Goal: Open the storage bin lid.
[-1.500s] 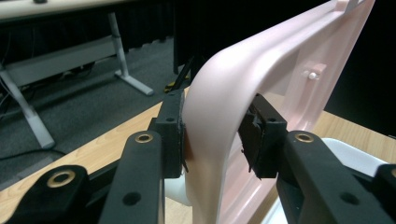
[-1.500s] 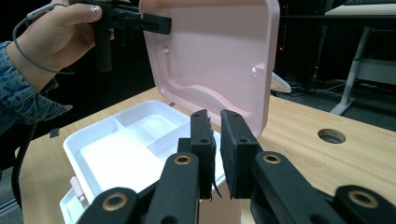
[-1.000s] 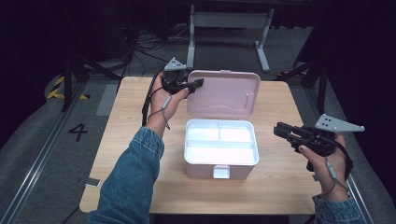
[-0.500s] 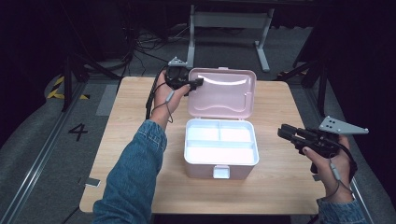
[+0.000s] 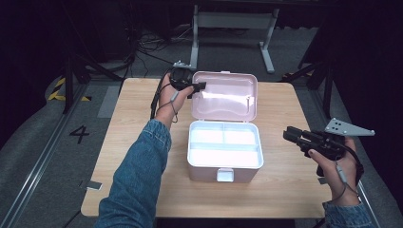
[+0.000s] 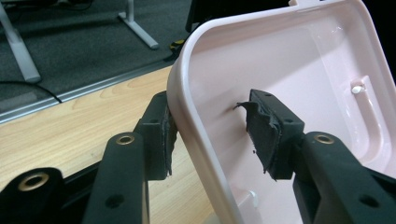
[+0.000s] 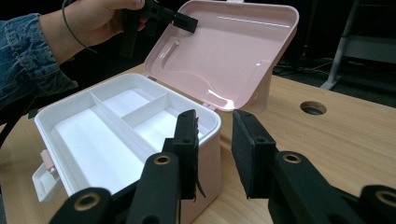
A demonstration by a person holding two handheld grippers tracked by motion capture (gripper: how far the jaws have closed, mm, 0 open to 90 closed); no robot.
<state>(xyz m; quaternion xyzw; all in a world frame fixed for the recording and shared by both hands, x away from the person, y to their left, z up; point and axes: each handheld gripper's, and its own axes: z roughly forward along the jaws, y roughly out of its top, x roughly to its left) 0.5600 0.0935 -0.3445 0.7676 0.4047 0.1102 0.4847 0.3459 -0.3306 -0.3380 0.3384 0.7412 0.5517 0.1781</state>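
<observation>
High view puts your left gripper [image 5: 196, 89] at upper centre, jaws astride the raised lid's [image 5: 227, 95] edge; they have just been opening, one pad off the plastic, the other close against it. Your right gripper [image 5: 291, 136] hovers at right, jaws apart and empty, beside the pink box [image 5: 224, 167] mid-worktop [image 5: 128, 142].

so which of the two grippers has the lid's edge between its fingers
The left gripper, at the far side of the table: its fingers, which have just been opening, straddle the rim of the raised pink lid. The right gripper hovers beside the box, nothing between its fingers.
</observation>
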